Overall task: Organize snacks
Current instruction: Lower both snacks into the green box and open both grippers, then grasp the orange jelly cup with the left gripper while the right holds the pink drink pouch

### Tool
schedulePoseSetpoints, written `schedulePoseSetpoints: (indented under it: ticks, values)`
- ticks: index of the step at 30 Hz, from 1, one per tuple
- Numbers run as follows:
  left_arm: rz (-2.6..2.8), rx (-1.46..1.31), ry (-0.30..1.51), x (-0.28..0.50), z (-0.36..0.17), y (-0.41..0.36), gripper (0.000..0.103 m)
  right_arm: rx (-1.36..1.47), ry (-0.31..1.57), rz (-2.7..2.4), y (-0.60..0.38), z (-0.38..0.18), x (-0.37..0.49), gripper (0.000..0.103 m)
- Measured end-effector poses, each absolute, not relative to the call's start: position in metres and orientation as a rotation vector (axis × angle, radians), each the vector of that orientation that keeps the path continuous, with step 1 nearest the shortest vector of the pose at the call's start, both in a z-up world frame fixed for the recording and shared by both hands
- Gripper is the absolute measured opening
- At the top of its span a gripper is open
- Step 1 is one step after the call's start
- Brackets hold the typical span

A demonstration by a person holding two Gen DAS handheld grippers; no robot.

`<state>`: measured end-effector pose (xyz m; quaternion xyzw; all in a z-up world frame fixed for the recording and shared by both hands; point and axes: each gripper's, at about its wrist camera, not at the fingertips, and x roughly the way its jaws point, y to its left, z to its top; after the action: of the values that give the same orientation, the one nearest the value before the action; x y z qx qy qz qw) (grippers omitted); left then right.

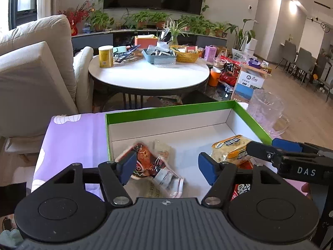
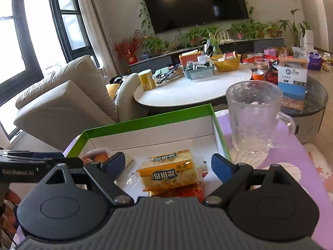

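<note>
on the left, the purple cloth (image 1: 75, 133) covers the table, and a green-rimmed box (image 1: 166, 109) with a white floor sits on it. the left gripper (image 1: 166, 169) hangs over the box's near left part with its blue pads wide apart. a red snack pack (image 1: 149, 166) lies flat on the box floor between and just beyond those pads, and neither pad presses on it. a paler pack (image 1: 163, 149) lies just behind it, touching it.

further right in the box lies a yellow snack pack (image 2: 168, 171), stacked on a red pack (image 2: 183, 191) whose edge shows under it. the right gripper (image 2: 169, 167) hovers over that stack, its fingers apart on either side of the yellow pack, with a gap showing between each pad and the wrapper. in the left wrist view the right gripper's fingers reach in from the right edge over the box's right wall.

right of the box, just outside its green wall, a clear glass mug (image 2: 255, 116) stands upright on the cloth, handle to the right. behind all this is a round white table (image 1: 149, 74) with a yellow can (image 1: 105, 56) and baskets.
</note>
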<state>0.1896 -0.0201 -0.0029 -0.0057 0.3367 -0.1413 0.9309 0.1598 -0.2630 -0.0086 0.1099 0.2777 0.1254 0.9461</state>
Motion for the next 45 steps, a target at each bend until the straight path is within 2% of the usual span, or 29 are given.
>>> schedulePoseSetpoints:
  ticks: [14, 24, 45]
  values:
    - [-0.173, -0.091, 0.714, 0.137, -0.004, 0.048, 0.063, 0.2, 0.564, 0.229, -0.278, -0.002, 0.125, 0.053]
    - [-0.157, -0.107, 0.814, 0.097, -0.034, 0.074, 0.063, 0.194, 0.59, 0.228, -0.279, -0.004, 0.103, 0.053]
    - [-0.156, -0.066, 0.857, 0.115, -0.074, 0.074, 0.063, 0.115, 0.653, 0.351, -0.268, -0.023, 0.05, 0.053]
